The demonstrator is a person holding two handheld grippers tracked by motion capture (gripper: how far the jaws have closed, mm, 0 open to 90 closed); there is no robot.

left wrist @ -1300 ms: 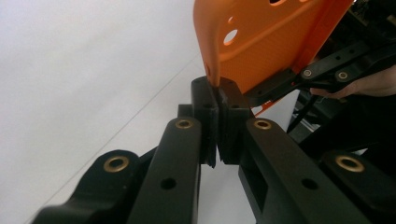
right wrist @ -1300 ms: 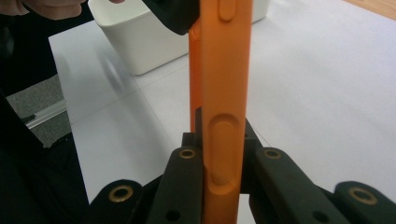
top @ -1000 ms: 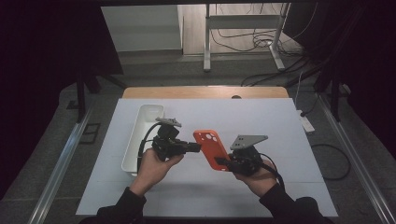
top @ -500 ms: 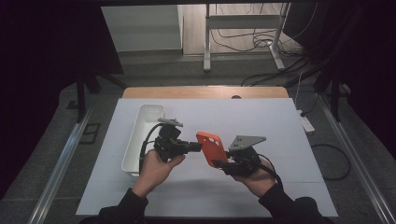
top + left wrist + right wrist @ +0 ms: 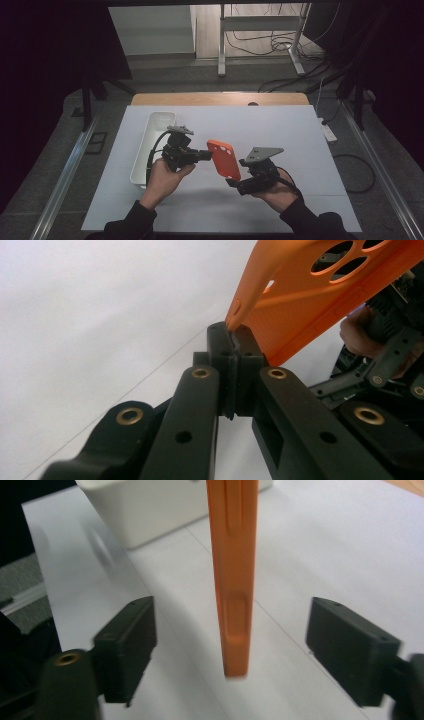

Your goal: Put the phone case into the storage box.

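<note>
Looking down from the high view, you hold the orange phone case (image 5: 224, 159) in the air above the middle of the desk (image 5: 300, 135), between your two grippers. Your left gripper (image 5: 206, 156) pinches the case at its left edge, and your right gripper (image 5: 235, 184) sits just below the case's lower end. A white tray (image 5: 150, 145) lies along the desk's left edge, beside your left hand (image 5: 162, 180).

Along the left gripper view, your jaws are clenched tight on a corner rim of the case (image 5: 320, 295), whose camera cut-outs show at the top. Your other hand and its gripper sit behind it at the right.

Along the right gripper view, your jaws stand wide apart and released. The case (image 5: 233, 575) hangs edge-on between them, touching neither pad, with the tray (image 5: 150, 510) behind it.
</note>
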